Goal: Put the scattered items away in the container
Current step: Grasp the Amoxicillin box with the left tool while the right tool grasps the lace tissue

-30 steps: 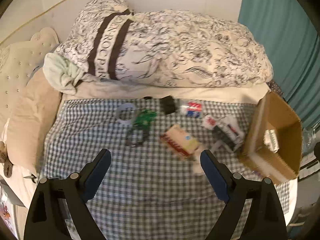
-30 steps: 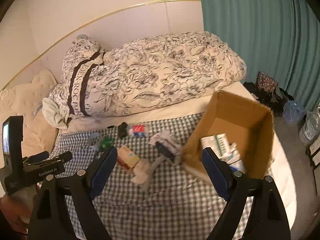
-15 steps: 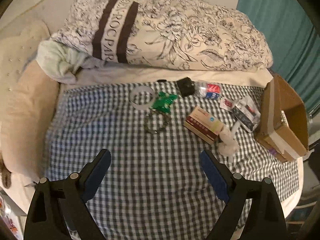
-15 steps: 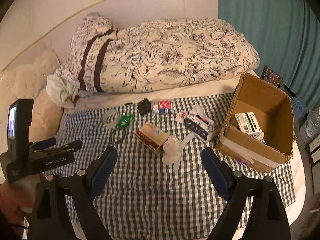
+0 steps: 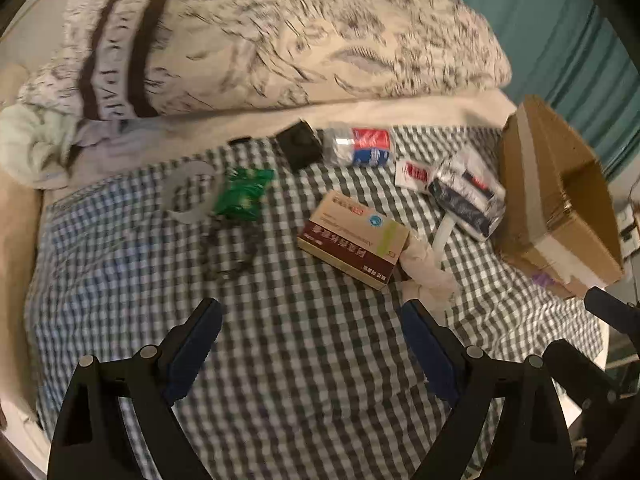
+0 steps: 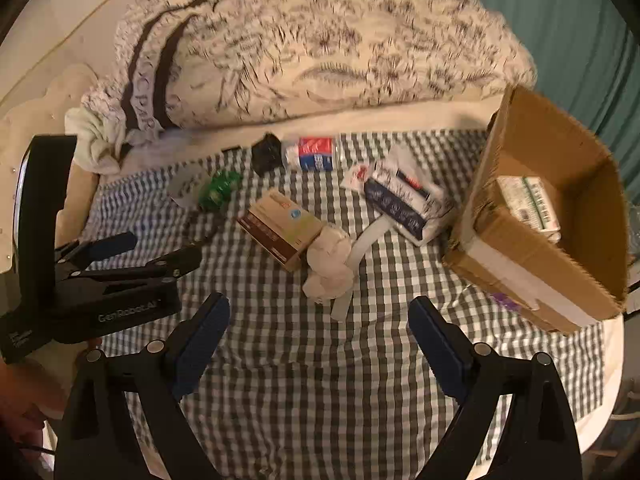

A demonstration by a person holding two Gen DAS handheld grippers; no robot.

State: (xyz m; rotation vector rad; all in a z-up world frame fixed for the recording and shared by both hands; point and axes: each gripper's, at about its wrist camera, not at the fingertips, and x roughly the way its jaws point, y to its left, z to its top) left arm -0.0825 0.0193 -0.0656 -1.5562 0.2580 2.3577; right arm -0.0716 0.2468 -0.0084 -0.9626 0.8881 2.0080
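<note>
Both tools hang above the near part of the bed (image 5: 304, 380), which carries a checked cloth. The left tool (image 5: 310, 320) is spread wide, with nothing between its pads. The right tool (image 6: 320, 316) is also spread, its jaws opening further, and nothing is between them either.

The scattered items lie in the middle and far part of the cloth: a brown medicine box (image 6: 280, 228), a white cloth bundle (image 6: 330, 264) touching it, a wrapped packet (image 6: 404, 204), a small bottle (image 6: 312, 154) and a green packet (image 5: 242, 196). The cardboard box (image 6: 552, 216), the container, stands at the right edge of the bed and already holds one carton (image 6: 528, 200).

I think the main risk is the soft bed: a push on the container could tip it over that edge. The bundle and the medicine box touch, so a grasp of one may drag the other.

The near cloth is free for approach, but the two tools are close together.
</note>
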